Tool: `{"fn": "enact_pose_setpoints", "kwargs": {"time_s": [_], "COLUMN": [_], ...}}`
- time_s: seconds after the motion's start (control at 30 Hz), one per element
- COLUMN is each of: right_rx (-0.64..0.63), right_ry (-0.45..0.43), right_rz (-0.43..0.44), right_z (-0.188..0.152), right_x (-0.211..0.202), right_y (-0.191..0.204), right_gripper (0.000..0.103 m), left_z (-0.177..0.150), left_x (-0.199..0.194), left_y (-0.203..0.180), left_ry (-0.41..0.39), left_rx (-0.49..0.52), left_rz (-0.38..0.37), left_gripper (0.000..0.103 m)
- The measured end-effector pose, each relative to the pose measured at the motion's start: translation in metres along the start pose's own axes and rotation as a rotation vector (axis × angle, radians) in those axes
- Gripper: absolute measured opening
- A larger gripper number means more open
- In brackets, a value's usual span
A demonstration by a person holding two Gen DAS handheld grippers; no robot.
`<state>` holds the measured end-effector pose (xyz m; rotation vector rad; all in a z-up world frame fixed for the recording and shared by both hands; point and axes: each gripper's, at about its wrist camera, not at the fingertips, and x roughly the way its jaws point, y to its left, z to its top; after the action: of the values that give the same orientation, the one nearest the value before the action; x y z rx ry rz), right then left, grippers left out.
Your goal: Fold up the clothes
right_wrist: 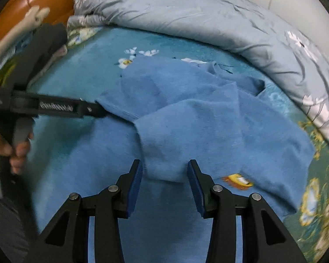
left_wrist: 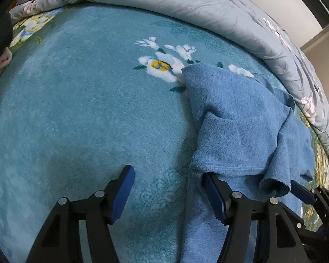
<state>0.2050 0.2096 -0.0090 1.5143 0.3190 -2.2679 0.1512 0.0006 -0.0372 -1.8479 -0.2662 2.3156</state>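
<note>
A blue fleece garment [left_wrist: 236,120] lies crumpled on a teal flowered blanket [left_wrist: 76,109]. My left gripper [left_wrist: 166,179] is open; its right finger [left_wrist: 215,195] sits under the garment's hem, its left finger over bare blanket. In the right wrist view the garment [right_wrist: 197,118] fills the middle, with an orange print [right_wrist: 239,180] near its lower edge. My right gripper [right_wrist: 165,173] is open, a fold of the garment between its fingers. The left gripper [right_wrist: 54,107] shows at the left, at the garment's edge, held by a hand. The right gripper [left_wrist: 304,190] shows at the far right.
A rolled grey flowered quilt [left_wrist: 208,6] runs along the far side of the bed; it also shows in the right wrist view [right_wrist: 208,19]. A brown headboard [right_wrist: 33,4] stands at the upper left. Other clothes [right_wrist: 54,54] lie near it.
</note>
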Motion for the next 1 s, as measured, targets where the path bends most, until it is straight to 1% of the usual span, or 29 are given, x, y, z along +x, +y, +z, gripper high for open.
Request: {"fn": "enact_pose_setpoints", "kwargs": {"time_s": [0.23,0.3,0.33,0.37,0.4,0.47,0.53,0.6,0.7,0.8,0.87,0.93,1.0], "right_rx": [-0.231,-0.268,-0.272,-0.254,-0.226,-0.170,-0.097,0.038,0.365,0.609,0.731,0.788,0.833], "right_ry": [0.059,0.061,0.057,0.050,0.046,0.038,0.019,-0.041,-0.201,-0.302,-0.317,-0.299,-0.276], "right_rz": [-0.080,-0.104,-0.113,-0.114,-0.117,-0.116,-0.082,-0.020,0.070,0.088,0.090,0.088,0.109], "right_z": [-0.001,-0.001,-0.001,0.001,0.002,0.005,0.008,0.009,0.002,-0.022,-0.039,-0.049,-0.059], "right_x": [0.021,0.025,0.026,0.025,0.024,0.022,0.014,-0.003,-0.042,-0.061,-0.061,-0.054,-0.043], "right_y": [0.024,0.028,0.029,0.027,0.023,0.014,0.001,-0.021,-0.080,-0.134,-0.164,-0.176,-0.183], "right_gripper": [0.044,0.044,0.042,0.034,0.018,0.006,0.004,0.003,0.003,0.003,0.003,0.003,0.003], "left_z": [0.003,0.002,0.002,0.002,0.002,0.002,0.002,0.002,0.003,0.001,0.002,0.002,0.002], "left_x": [0.002,0.001,0.002,0.001,0.001,0.000,0.000,0.000,-0.001,-0.002,-0.002,-0.002,-0.002], "left_y": [0.000,0.000,0.000,0.000,0.000,0.001,0.002,0.001,0.002,0.002,0.001,0.001,0.000], "left_ry": [0.001,0.001,0.001,0.001,0.001,0.002,0.002,0.002,0.001,0.001,0.001,0.001,0.001], "left_rx": [-0.005,-0.002,-0.001,-0.001,-0.002,-0.001,0.001,-0.003,-0.006,-0.002,0.001,0.001,0.002], "left_rz": [-0.005,-0.003,-0.002,-0.002,-0.003,-0.002,-0.002,-0.004,-0.004,0.005,0.008,0.008,0.011], "left_gripper": [0.069,0.069,0.069,0.069,0.069,0.069,0.069,0.069,0.069,0.069,0.069,0.070,0.070]}}
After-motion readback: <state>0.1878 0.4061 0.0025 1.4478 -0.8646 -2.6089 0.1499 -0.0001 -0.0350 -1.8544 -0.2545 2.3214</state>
